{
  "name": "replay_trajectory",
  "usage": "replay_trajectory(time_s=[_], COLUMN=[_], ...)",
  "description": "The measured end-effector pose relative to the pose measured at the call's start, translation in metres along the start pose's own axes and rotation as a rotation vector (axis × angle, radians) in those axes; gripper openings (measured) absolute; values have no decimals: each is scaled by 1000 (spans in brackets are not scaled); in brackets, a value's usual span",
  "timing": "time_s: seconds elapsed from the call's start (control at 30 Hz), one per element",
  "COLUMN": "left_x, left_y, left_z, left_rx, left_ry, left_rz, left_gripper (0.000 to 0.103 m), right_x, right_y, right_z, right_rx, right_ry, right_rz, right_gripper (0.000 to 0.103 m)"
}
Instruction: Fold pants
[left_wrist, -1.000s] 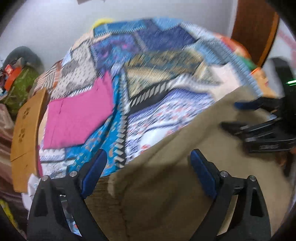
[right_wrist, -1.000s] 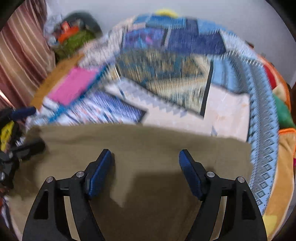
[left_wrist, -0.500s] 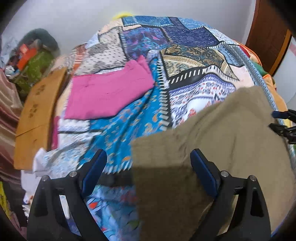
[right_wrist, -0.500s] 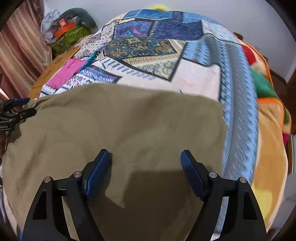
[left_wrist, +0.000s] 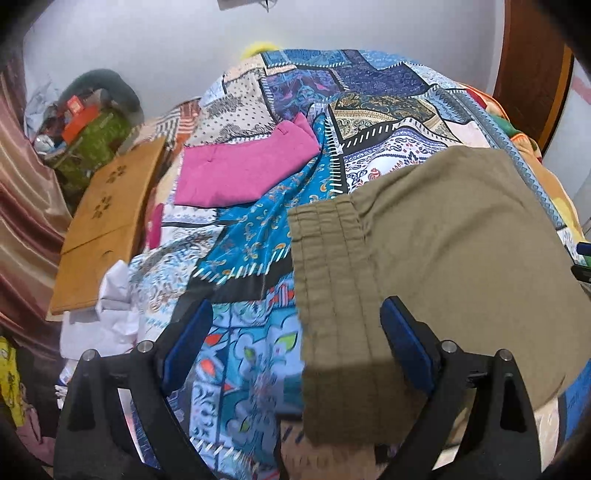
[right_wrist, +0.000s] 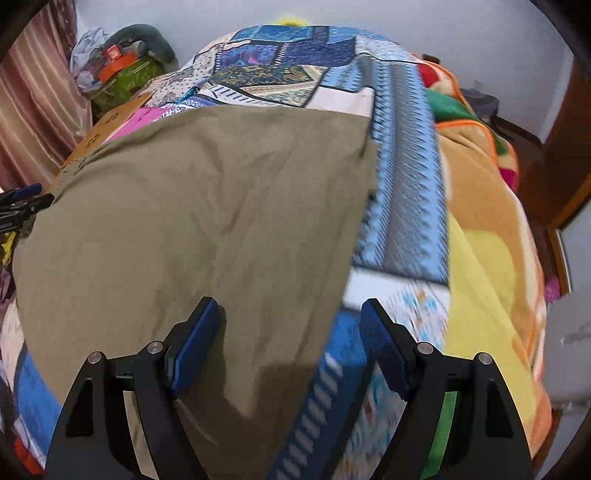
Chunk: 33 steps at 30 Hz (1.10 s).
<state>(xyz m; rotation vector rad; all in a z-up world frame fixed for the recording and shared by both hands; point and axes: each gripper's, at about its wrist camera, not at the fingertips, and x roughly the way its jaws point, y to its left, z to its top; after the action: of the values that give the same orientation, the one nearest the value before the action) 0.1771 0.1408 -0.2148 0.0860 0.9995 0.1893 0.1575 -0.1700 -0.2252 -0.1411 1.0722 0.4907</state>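
Note:
Olive-khaki pants lie folded flat on a patchwork bedspread; the elastic waistband faces left in the left wrist view. My left gripper is open, its jaws straddling the waistband edge, holding nothing. In the right wrist view the pants fill the left and middle. My right gripper is open over the pants' right edge, holding nothing. The left gripper's tips show at the far left edge.
Folded pink pants lie further back on the bedspread. A brown cardboard box and a pile of clutter stand left of the bed. An orange-yellow blanket covers the bed's right side. A wooden door is at the right.
Both grippers have drawn back toward the near edge and apart. The left one now sits at the waistband end, the right one at the pants' right edge. Both stayed open.

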Motion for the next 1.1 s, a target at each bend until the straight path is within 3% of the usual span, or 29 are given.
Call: replay_trajectory(time_s=[0.23,0.47,0.8,0.97,1.1], left_x=[-21,-51,-43,-24,-17], left_y=[20,26,-19,-27,-28], left_z=[-21,-33,-56,-65,-62], left_rx=[-65,-198,-258,-309,-332], left_ry=[37,28,97,169,159], left_rz=[2,-138,-336,-452,-496], left_gripper=[95,95,95,95,102], right_x=[-20,-54,-52,-19,11], right_y=[3,23,104,122,120], right_z=[-24,-11,21,26,24], right_rx=[-13,-3,-121,-132,-105], right_ry=[3,-126,-258,-208,-109], right_rz=[-46,5,110,138,149], right_gripper=[76,76,76,76,76])
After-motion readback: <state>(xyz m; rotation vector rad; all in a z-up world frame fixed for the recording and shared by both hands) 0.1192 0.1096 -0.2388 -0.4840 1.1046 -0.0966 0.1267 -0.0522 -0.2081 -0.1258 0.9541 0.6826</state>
